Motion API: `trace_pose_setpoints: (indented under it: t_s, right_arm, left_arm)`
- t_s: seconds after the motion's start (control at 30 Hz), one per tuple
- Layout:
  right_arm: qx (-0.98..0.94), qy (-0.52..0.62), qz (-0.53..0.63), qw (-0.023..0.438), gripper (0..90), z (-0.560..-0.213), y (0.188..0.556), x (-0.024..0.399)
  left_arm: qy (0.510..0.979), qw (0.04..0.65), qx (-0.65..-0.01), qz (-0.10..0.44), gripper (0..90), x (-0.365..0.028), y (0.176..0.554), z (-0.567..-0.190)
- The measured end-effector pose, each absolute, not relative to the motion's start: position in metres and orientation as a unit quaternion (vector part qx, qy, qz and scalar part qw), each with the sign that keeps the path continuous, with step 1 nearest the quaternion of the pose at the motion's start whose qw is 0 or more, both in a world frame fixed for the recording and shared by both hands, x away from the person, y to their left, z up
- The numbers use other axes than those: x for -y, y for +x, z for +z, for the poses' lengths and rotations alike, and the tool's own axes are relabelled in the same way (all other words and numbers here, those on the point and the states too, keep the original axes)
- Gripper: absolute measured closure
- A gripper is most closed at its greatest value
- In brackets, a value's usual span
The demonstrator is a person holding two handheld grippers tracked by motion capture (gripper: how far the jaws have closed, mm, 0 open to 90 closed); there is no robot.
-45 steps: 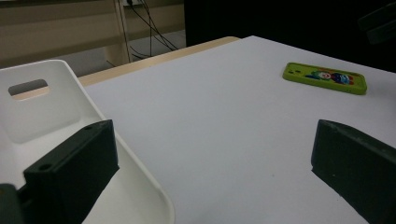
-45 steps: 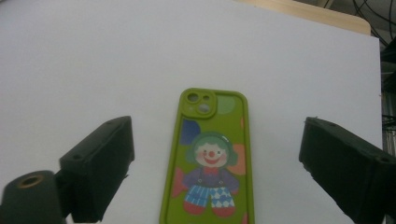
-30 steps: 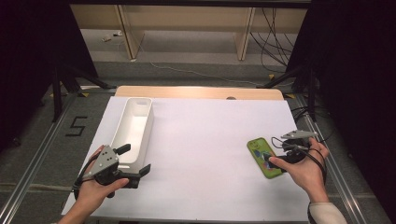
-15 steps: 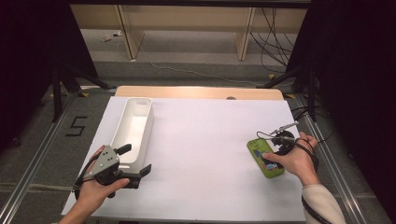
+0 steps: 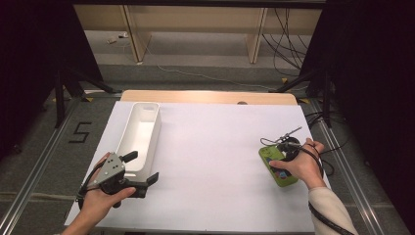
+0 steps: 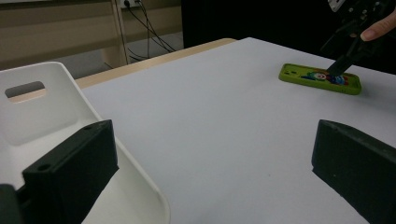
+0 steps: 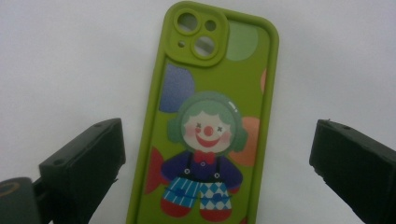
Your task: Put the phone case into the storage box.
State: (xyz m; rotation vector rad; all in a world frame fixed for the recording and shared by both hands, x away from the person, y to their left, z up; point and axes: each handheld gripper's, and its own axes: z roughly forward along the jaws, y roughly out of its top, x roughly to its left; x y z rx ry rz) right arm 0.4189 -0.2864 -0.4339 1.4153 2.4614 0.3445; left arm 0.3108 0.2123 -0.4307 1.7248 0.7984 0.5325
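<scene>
Right tool (image 5: 280,155) hangs directly over the green phone case (image 5: 278,165), lower right of the high frame, near the right edge of the white counter (image 5: 215,147). In the right gripper view its jaws are spread wide, one at either side of the case, which lies flat between them, clown print up (image 7: 205,135), camera cutout toward the top of the frame. No contact between jaws and case can be confirmed there; in the left gripper view, upper right, a jaw tip of this tool (image 6: 348,56) reaches the case's top face (image 6: 308,74).

Left tool (image 5: 128,177) sits lower left of the high frame, jaws released and holding nothing. It is just beside the near end of the white plastic bin (image 5: 142,125), whose rim and handle slot show at left in the left gripper view (image 6: 56,116). Bin and case lie well apart.
</scene>
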Motion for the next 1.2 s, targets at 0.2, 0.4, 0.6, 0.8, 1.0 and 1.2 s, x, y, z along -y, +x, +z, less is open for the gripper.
trace_pose_setpoints:
  t_s: [0.2,0.4,0.6,0.8,1.0,1.2]
  right_arm:
    - [-0.852,0.495,0.106,0.134,4.3,-0.437,0.422,0.284]
    - [-0.851,0.499,0.098,0.132,4.2,-0.440,0.425,0.280]
    - [-0.852,0.499,0.092,0.131,4.0,-0.442,0.428,0.278]
    - [-0.851,0.500,0.091,0.129,4.1,-0.444,0.430,0.276]
    - [-0.851,0.502,0.087,0.128,4.6,-0.446,0.432,0.277]
    - [-0.851,0.503,0.083,0.125,5.6,-0.448,0.434,0.279]
  left_arm:
    - [0.729,0.552,-0.337,0.224,0.0,-0.212,0.311,-0.431]
    - [0.729,0.552,-0.337,0.224,0.0,-0.212,0.311,-0.431]
    - [0.729,0.553,-0.337,0.224,0.0,-0.212,0.311,-0.431]
    - [0.729,0.553,-0.337,0.224,0.0,-0.212,0.311,-0.431]
    - [0.729,0.553,-0.337,0.224,0.0,-0.212,0.311,-0.431]
    - [0.728,0.553,-0.337,0.224,0.0,-0.212,0.311,-0.431]
